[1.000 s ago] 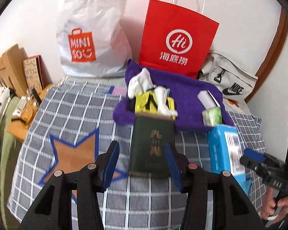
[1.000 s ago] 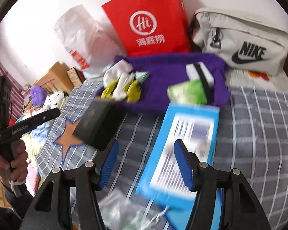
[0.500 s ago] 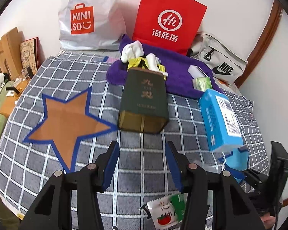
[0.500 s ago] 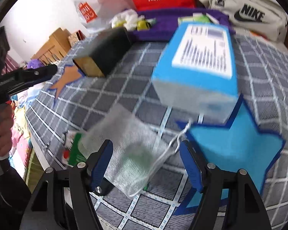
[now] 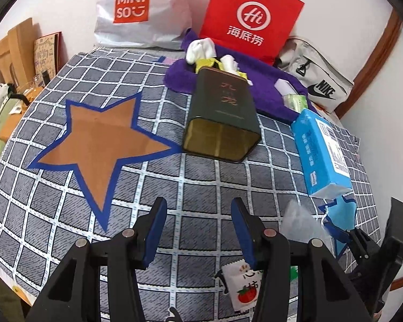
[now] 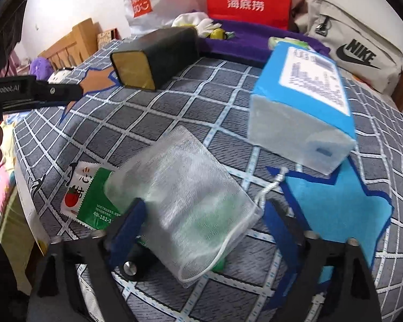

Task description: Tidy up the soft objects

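My fingers (image 5: 153, 230) wear matt blue rubbery pads on black plastic with bright metal screws. Under them the checked cloth (image 5: 196, 185) looks woven and dull, the brown star (image 5: 99, 145) flat like felt. The dark green tin (image 5: 223, 112) is smooth metal with a brassy, slightly shiny base. The blue tissue pack (image 6: 303, 99) has glossy plastic wrap. The white mesh pouch (image 6: 185, 201) is thin, see-through gauze; the sachet (image 6: 88, 198) beneath is glossy film. The purple towel (image 5: 266, 86) looks fuzzy.

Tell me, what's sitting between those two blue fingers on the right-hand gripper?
A white mesh drawstring pouch lies between the open right gripper fingers, covering part of a green snack packet on the checked cloth. The right wrist view shows it best.
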`<state>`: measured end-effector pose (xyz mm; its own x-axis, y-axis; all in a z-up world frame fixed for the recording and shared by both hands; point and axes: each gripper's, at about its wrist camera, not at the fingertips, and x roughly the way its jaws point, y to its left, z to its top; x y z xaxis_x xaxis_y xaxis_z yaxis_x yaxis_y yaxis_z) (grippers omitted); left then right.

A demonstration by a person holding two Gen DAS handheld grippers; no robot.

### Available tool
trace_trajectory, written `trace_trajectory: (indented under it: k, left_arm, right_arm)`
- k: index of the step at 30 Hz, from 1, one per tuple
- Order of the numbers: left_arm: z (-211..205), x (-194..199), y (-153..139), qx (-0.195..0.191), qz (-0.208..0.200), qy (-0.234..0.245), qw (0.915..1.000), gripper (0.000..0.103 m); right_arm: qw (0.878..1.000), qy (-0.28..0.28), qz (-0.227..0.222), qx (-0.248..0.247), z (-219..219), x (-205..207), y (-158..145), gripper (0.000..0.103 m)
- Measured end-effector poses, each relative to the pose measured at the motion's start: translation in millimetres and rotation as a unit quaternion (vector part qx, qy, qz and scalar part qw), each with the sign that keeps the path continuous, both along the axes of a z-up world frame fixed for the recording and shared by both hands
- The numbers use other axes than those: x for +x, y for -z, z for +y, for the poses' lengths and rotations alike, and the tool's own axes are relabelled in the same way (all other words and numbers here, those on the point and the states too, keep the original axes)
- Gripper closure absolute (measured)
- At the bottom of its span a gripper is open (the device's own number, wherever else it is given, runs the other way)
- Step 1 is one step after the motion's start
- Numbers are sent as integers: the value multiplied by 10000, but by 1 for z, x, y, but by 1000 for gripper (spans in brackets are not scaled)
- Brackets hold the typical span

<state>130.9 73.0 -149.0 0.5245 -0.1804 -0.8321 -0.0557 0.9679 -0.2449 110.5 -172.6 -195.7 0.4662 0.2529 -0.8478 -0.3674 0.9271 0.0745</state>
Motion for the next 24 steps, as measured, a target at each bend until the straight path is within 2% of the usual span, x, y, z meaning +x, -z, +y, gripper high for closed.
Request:
trace_trajectory:
  k: [3, 13, 14, 15, 16, 17, 24]
  left_arm:
    - [3, 0, 4, 6, 48, -59, 10000, 56]
    - [-8, -5, 5, 85, 79, 107, 9999, 56]
    - [-9, -5, 5, 91, 80, 111, 9999, 56]
    - [-9, -5, 5, 100, 87, 119, 9998, 56]
    - [-10, -5, 5, 109, 94, 127, 9998, 56]
    - [-11, -5, 6, 120, 99, 144, 9998, 56]
    - [-22, -7, 10, 242, 181, 327, 9990, 56]
  right_arm:
    - [9996, 132, 72, 238, -13, 2, -5, 65]
    - [9970, 97, 134, 756, -20, 14, -14, 65]
    - [9963, 104, 122, 847, -22, 14, -14, 68]
    - [9960, 105, 127, 877, -22, 15, -14, 81]
    - [9960, 86, 135, 885, -22, 15, -14, 89]
    - [9960, 71, 145, 879, -21, 15, -14, 92]
    - [9939, 80, -187, 1082, -29, 7, -30, 96]
